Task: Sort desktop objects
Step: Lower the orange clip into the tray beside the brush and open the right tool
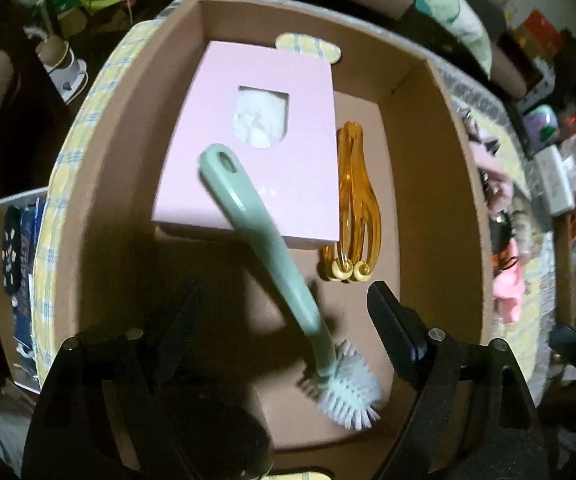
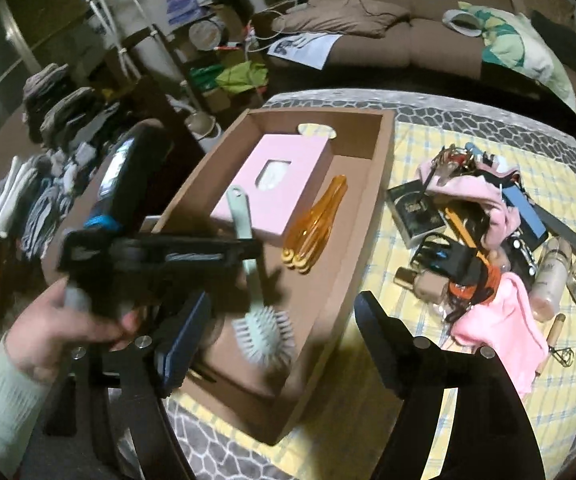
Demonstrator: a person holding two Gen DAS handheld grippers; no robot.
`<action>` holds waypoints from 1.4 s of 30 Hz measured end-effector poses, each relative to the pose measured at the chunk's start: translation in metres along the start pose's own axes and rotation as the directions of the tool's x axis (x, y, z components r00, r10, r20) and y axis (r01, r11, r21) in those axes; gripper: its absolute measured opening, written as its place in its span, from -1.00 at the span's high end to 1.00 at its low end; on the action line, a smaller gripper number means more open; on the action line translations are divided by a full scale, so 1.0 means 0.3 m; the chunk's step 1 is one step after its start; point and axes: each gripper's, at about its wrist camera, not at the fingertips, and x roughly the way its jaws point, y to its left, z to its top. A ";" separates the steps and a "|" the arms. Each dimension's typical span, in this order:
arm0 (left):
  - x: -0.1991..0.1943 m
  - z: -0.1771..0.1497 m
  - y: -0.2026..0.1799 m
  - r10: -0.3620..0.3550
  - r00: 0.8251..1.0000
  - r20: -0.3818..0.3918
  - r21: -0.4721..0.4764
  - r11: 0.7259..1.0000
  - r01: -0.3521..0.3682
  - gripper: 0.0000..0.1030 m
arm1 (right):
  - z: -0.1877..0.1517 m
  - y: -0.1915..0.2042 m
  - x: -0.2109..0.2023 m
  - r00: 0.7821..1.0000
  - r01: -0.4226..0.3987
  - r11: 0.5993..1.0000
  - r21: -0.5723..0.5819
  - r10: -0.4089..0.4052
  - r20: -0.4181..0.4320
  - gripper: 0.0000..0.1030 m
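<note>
An open cardboard box (image 1: 439, 184) holds a pink tissue box (image 1: 224, 168), an orange head massager (image 1: 353, 200) and a pale green brush (image 1: 276, 264). The brush handle leans on the tissue box, and its white bristle head (image 1: 349, 394) rests on the box floor. My left gripper (image 1: 284, 312) hangs open over the brush with the handle passing between its fingers, and the pads are clear of it. My right gripper (image 2: 284, 332) is open above the box's (image 2: 327, 304) near corner, with the brush head (image 2: 264, 332) below it.
A pile of loose items lies right of the box on the yellow checked cloth (image 2: 419, 140): a pink cloth (image 2: 495, 324), a black book (image 2: 415, 212), bottles (image 2: 547, 276), keys (image 2: 451, 158). A hand (image 2: 60, 320) holds the left tool. Clutter surrounds the table.
</note>
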 end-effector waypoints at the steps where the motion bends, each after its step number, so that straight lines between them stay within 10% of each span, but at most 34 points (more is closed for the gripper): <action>1: 0.017 0.002 -0.005 0.003 1.000 -0.011 0.003 1.000 -0.003 -0.38 | -0.004 -0.003 -0.004 1.000 -0.006 1.000 -0.001 0.006 0.002 -0.50; 6: 0.066 -0.011 -0.006 -0.012 0.999 -0.038 -0.009 1.000 0.012 0.62 | -0.009 -0.024 -0.024 1.000 -0.023 1.000 -0.008 0.023 0.009 -0.50; 23: -0.012 0.017 -0.247 -0.143 0.989 0.032 0.131 0.982 0.138 0.69 | -0.034 -0.087 -0.105 0.999 -0.027 0.999 0.026 0.025 0.045 -0.50; 34: -0.133 -0.019 -0.133 -0.087 0.993 0.083 0.037 0.996 0.084 -0.75 | -0.069 -0.157 -0.152 0.999 -0.003 0.997 0.071 -0.001 0.045 -0.58; 42: -0.245 -0.189 -0.184 -0.062 0.989 0.135 0.104 0.993 0.048 -1.00 | -0.154 -0.205 -0.206 0.997 0.063 0.989 0.132 -0.069 0.045 -0.91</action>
